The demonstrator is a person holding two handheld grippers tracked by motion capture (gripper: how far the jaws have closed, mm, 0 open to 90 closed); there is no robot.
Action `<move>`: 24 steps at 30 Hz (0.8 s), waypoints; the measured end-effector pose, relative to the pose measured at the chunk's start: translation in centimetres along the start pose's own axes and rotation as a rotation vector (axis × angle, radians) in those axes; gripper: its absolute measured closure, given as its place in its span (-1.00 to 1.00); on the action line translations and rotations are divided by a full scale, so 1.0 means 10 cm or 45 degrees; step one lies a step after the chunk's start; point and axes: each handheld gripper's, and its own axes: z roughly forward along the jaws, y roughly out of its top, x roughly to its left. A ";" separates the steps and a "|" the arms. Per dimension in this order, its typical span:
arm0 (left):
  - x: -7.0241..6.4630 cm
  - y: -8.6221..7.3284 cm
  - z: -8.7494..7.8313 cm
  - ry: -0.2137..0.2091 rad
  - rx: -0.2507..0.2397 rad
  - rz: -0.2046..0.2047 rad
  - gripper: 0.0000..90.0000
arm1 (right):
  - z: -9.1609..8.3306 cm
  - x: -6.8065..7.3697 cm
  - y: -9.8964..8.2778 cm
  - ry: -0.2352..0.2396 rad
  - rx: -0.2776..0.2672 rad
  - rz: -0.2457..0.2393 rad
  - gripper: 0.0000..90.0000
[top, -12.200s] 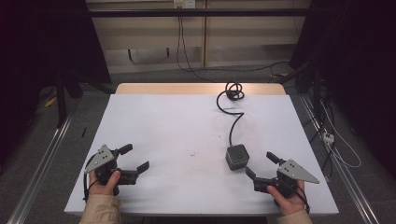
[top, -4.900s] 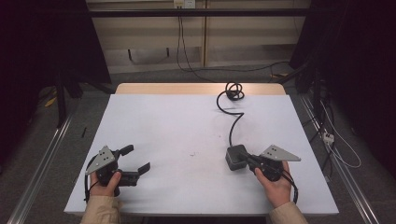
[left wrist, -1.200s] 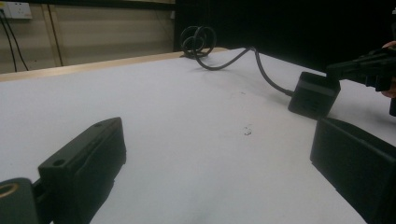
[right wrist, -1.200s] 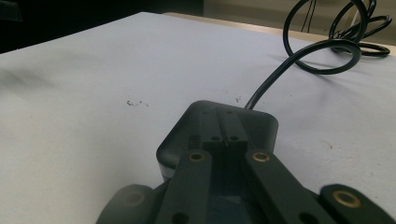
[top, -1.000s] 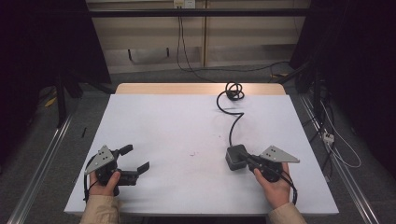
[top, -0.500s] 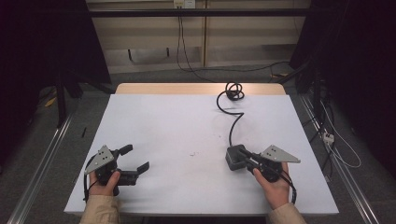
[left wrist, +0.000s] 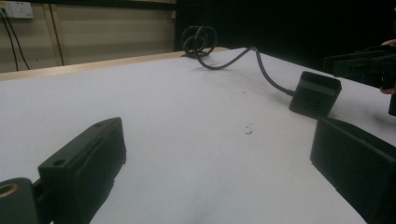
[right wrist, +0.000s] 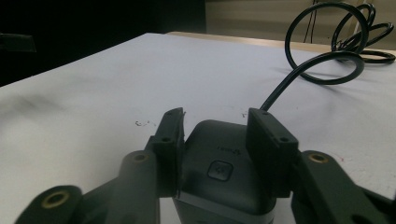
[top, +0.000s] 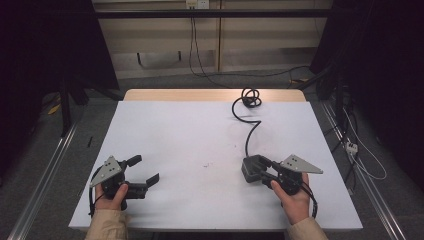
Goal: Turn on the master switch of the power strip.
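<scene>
The white table (top: 200,145) is mostly bare. A dark grey box (top: 251,168) with a button on top rests on it, near the front edge and towards the right side. The right tool (top: 264,170) has its jaws closed against two opposite sides of this box; in the right gripper view the box (right wrist: 219,172) sits between them, still on the table. A black cable (top: 248,131) runs from the box to the far edge and ends there in a coil. Well to the left of the box, near the front left corner, the left tool (top: 145,171) rests with its jaws wide apart, holding nothing. Between it and the box the surface is open.
</scene>
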 end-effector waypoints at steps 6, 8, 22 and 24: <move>0.00 0.00 0.01 -0.003 0.002 0.003 -0.93 | -0.01 -0.01 0.00 -0.009 0.003 -0.007 0.06; 0.00 0.00 0.01 -0.006 0.006 0.006 -0.93 | -0.01 -0.02 0.00 -0.008 0.006 -0.007 0.01; 0.00 0.00 0.00 -0.002 0.004 0.001 -0.93 | 0.00 -0.01 -0.01 -0.007 0.026 -0.009 -0.35; 0.00 0.00 0.00 -0.003 0.004 0.000 -0.93 | -0.01 -0.01 0.00 0.007 0.029 -0.020 -0.40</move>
